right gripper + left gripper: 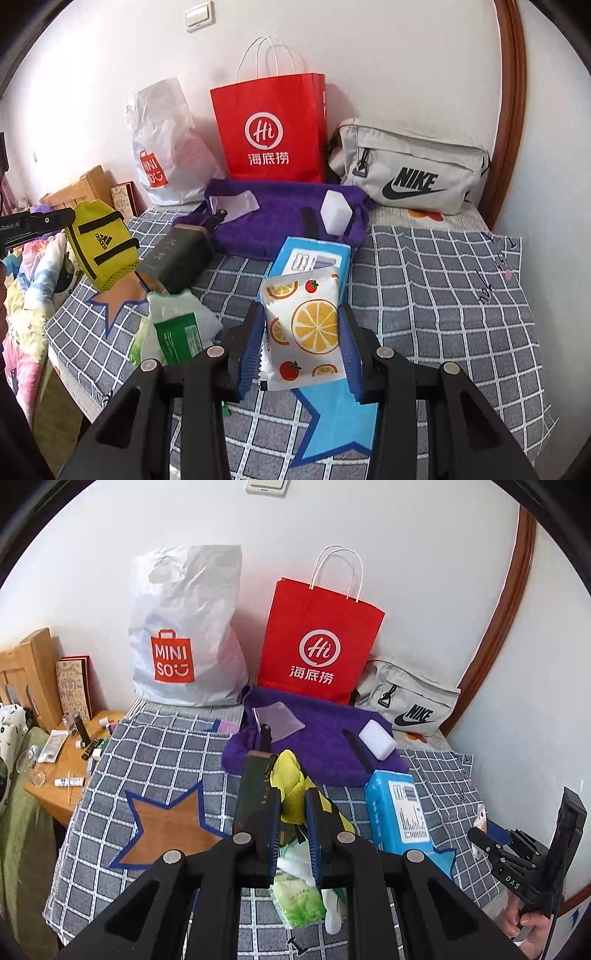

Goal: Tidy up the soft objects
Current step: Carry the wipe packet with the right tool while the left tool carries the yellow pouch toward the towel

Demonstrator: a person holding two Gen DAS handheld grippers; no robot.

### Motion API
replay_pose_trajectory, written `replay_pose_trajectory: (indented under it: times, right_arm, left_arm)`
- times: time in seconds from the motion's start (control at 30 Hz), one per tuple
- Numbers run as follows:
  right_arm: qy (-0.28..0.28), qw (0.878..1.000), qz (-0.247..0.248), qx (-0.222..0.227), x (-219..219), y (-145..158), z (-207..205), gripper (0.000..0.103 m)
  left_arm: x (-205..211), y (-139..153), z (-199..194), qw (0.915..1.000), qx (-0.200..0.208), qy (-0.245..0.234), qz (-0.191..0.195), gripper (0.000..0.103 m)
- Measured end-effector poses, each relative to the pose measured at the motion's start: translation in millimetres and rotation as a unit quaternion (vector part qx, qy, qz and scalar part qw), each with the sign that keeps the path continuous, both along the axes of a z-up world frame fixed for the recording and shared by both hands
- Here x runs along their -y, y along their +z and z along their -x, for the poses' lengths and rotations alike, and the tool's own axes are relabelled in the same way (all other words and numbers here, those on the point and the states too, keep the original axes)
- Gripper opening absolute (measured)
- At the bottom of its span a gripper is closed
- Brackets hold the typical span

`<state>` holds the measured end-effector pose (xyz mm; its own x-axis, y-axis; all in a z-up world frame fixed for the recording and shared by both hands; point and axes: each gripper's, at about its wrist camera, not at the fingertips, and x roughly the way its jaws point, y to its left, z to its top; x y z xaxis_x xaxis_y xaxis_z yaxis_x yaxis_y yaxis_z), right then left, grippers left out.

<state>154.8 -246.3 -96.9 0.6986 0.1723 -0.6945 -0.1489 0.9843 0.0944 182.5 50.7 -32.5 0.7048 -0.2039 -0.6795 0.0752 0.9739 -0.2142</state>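
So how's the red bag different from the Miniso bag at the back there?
The red bag is stiff paper and stands upright with crisp edges; the Miniso bag is crinkled white plastic, slumped and bulging. The red bag has white cord handles sticking up; the Miniso bag shows none, only a bunched top. The red bag carries a round white Hi logo, the Miniso bag a red square one. Both stand against the wall behind the purple towel.

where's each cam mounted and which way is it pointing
Left wrist: on the left gripper, facing the wall; shows its fingers clamping a yellow pouch, plus the right gripper.
Right wrist: on the right gripper, facing the same wall; shows its fingers clamping a fruit-print packet.
Shared: red bag, purple towel, yellow pouch.
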Motion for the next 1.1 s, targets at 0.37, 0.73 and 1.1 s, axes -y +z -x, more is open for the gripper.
replay_pose_trajectory:
  times: [0.37, 0.73, 1.1]
  right_arm:
    - [0.002, 1.0, -0.004, 0.01, -1, 17, -41, 0.04]
    - [0.003, 1.0, -0.012, 0.015, -5, 24, -89, 0.04]
    - [0.019, 1.0, -0.017, 0.004, -16, 13, -145, 0.04]
  left_arm:
    - [7, 1, -37, 0.9999, -0.006, -0.003, -0.01, 0.013]
    - [10, -6, -86, 0.9995, -0.016, 0.013, -0.025, 0.013]
    - [13, -16, -140, 0.999, -0.027, 0.012, -0.033, 0.013]
